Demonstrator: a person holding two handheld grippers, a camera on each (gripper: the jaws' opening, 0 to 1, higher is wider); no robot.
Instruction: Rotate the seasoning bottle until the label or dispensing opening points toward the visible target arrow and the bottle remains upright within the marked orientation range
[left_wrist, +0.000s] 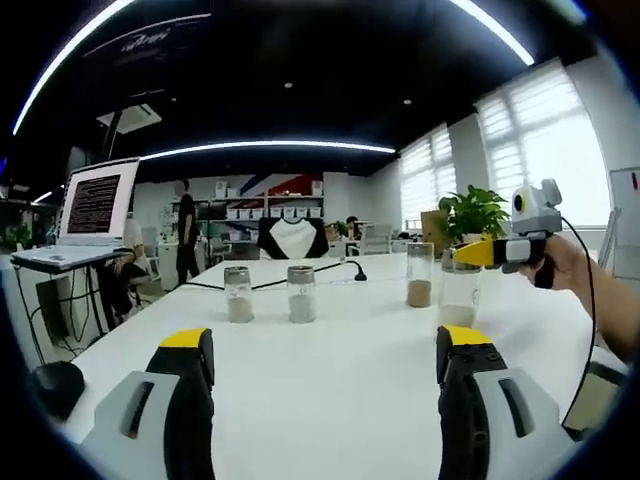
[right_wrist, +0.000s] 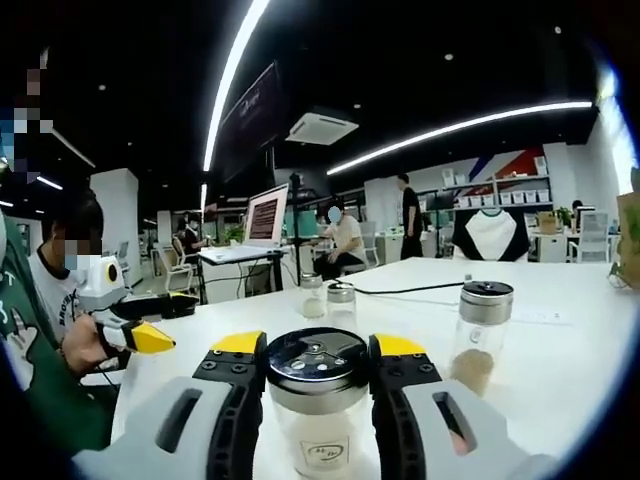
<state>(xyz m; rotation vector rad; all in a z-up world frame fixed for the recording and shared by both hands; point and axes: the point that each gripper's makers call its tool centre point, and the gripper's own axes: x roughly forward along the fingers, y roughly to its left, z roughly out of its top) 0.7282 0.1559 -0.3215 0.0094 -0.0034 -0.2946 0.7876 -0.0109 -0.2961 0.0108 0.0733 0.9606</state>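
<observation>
1. In the left gripper view, our left gripper (left_wrist: 325, 375) hangs with its yellow-tipped black jaws spread wide over the bare white table (left_wrist: 330, 400), holding nothing.
2. Beyond it stand two clear glass shaker jars with metal lids (left_wrist: 238, 293) side by side, each with pale powder in the bottom; to their right is a taller jar of brown powder (left_wrist: 420, 274).
3. Furthest right in that view, our right gripper (left_wrist: 470, 252) reaches in around the clear glass seasoning bottle with the dark perforated lid (left_wrist: 458, 296), which stands upright on the table just beside the brown-powder jar.
4. In the right gripper view, that gripper's jaws are pressed against both sides of the seasoning bottle's lid (right_wrist: 318, 366), so we judge it pinched.
5. We expect smooth, rigid glass: light, slippery, breakable if tipped. Gripping at the lid or shoulder lets us twist it without tilting.
6. A small pale label sits low on the bottle's front; its print is too small to read. The open laptop on a stand (left_wrist: 95, 205) shows text we cannot read either.
7. We cannot make out a target arrow on the table.
</observation>
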